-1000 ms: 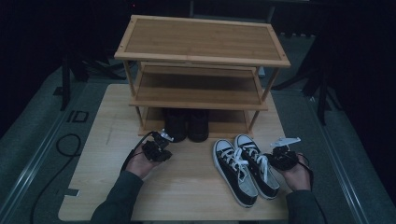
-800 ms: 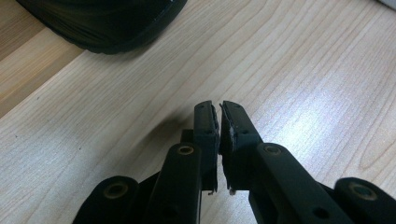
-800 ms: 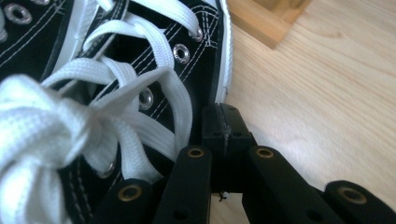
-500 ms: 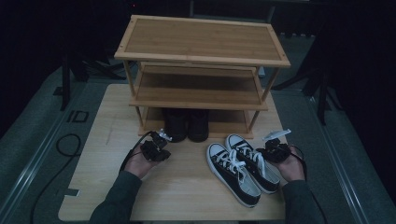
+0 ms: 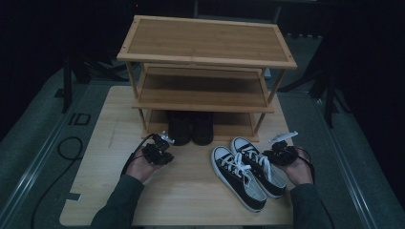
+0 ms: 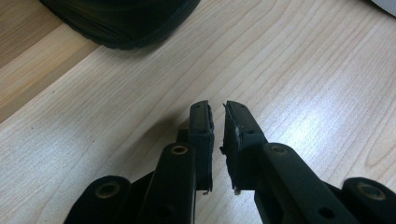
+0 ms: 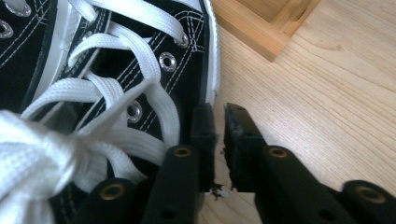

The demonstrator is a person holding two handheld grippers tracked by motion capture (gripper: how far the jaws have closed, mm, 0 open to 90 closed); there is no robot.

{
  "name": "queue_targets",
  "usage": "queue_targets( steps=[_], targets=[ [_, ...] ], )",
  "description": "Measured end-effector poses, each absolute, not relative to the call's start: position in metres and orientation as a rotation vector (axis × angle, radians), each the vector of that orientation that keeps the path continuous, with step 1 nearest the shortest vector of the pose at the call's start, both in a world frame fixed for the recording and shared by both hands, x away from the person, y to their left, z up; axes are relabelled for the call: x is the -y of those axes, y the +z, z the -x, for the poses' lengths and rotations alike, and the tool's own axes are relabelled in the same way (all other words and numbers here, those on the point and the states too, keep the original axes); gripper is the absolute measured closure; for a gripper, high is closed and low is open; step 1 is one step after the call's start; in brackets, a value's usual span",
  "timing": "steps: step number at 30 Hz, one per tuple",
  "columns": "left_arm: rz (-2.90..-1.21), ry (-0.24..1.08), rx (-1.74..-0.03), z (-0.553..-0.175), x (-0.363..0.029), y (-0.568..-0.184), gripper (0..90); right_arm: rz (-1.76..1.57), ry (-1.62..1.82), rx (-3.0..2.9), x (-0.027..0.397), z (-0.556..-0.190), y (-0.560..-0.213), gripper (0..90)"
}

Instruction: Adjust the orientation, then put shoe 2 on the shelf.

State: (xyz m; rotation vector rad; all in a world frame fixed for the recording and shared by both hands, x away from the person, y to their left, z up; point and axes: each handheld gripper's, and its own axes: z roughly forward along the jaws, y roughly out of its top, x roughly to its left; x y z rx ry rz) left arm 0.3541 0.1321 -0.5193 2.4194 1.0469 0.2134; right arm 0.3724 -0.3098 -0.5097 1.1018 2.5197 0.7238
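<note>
Your left gripper point(image 5: 165, 149) and right gripper point(image 5: 273, 153), jaws just parting and empty, rest on the pale wooden table point(image 5: 191, 191), sneakers point(image 5: 246, 171) between, dark room beyond.

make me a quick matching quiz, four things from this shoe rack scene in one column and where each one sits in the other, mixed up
Things:
1. black and white sneakers
2. dark shoes
3. left tongs
4. right tongs

Places:
A. under the rack's lowest shelf
B. on the table in front of the rack, right of middle
C. at the side of the right-hand sneaker
D. over bare table, in front of the dark shoes

Pairs: 1-B, 2-A, 3-D, 4-C
</note>
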Motion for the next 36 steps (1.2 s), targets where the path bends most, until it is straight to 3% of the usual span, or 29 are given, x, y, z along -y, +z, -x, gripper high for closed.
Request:
queue_targets(
  steps=[26,36],
  targets=[
    [-2.418,0.232,-1.038,-0.353,-0.131,-0.517,80.9,-1.035,0.668,-2.592,0.324,-0.369,-0.49,78.8],
    [-2.42,0.24,-1.04,-0.353,-0.132,-0.516,79.7,-1.024,0.674,-2.586,0.329,-0.365,-0.476,72.8]
  ],
)
